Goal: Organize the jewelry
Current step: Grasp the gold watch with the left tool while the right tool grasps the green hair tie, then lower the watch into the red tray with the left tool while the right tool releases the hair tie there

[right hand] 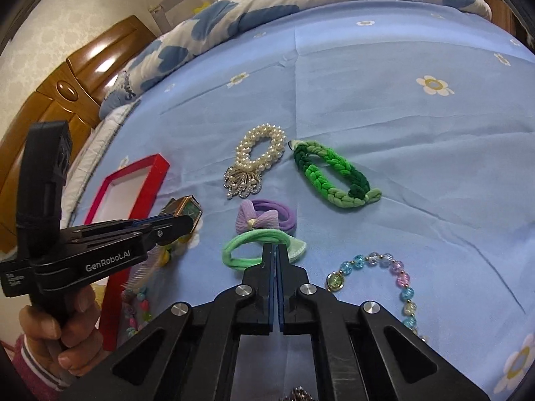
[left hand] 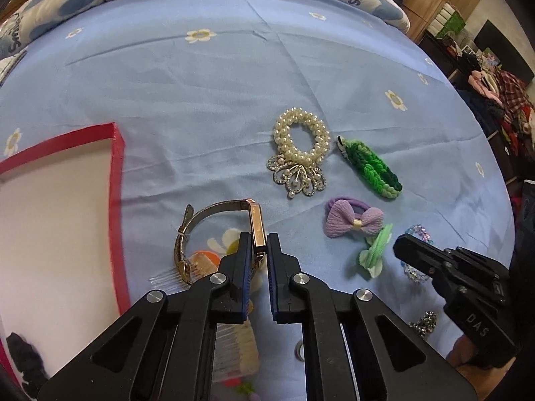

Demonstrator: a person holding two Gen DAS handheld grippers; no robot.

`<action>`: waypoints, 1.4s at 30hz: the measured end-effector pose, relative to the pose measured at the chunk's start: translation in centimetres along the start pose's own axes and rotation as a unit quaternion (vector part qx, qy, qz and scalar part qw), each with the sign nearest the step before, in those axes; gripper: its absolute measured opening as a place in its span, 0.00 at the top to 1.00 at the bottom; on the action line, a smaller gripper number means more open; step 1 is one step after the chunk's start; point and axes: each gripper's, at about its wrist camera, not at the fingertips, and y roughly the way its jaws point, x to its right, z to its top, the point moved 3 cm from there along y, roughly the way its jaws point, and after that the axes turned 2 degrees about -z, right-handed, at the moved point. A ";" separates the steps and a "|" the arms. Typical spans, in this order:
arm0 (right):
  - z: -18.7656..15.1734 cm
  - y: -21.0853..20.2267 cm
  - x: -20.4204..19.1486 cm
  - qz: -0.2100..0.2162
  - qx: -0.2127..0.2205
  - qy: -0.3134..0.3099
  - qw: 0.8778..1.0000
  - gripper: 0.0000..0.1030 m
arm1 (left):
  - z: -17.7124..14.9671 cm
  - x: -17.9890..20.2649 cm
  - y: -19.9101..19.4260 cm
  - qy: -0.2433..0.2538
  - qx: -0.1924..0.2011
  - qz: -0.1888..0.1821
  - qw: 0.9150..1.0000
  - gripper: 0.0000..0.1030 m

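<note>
Half watch [left hand: 257, 227] case hidden between left gripper [left hand: 258, 242] fingers.

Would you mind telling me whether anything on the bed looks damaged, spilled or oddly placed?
Nothing looks damaged or spilled. The pieces lie loose on the blue sheet. The left gripper clamps the gold watch by its case, beside the red box.

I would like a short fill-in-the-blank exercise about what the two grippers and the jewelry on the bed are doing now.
1. The left gripper is shut on the ____ case of the watch.
2. The right gripper is shut and holds ____.
3. The box has a ____ rim.
4. The braided bracelet is ____.

Missing words: gold; nothing; red; green
</note>
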 end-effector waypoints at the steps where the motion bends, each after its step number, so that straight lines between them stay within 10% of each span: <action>1: 0.0 -0.4 0.0 0.001 0.004 -0.001 1.000 1.00 | -0.1 -0.1 -0.5 -0.002 0.003 -0.002 1.000 0.93; 8: -0.5 -1.9 -0.5 0.004 0.015 -0.008 1.000 0.99 | -0.8 -0.6 -5.0 -0.017 0.037 -0.014 0.999 0.93; 15: -0.3 -0.7 -1.7 0.017 0.007 0.004 1.000 0.52 | -1.7 -1.4 -8.6 -0.036 0.063 -0.021 0.997 0.93; 20: -0.1 1.2 -2.9 -0.035 0.003 -0.024 0.999 0.54 | -2.1 -2.3 -9.8 -0.043 0.071 -0.018 0.996 0.93; 25: 0.0 1.3 -1.8 -0.060 0.005 -0.015 0.998 0.93 | -2.6 -3.3 -11.2 -0.048 0.084 -0.014 0.995 0.93; 42: -0.9 -1.4 -11.3 0.052 0.013 -0.072 0.996 0.93 | -7.2 -9.6 -14.8 -0.089 0.103 0.036 0.990 0.93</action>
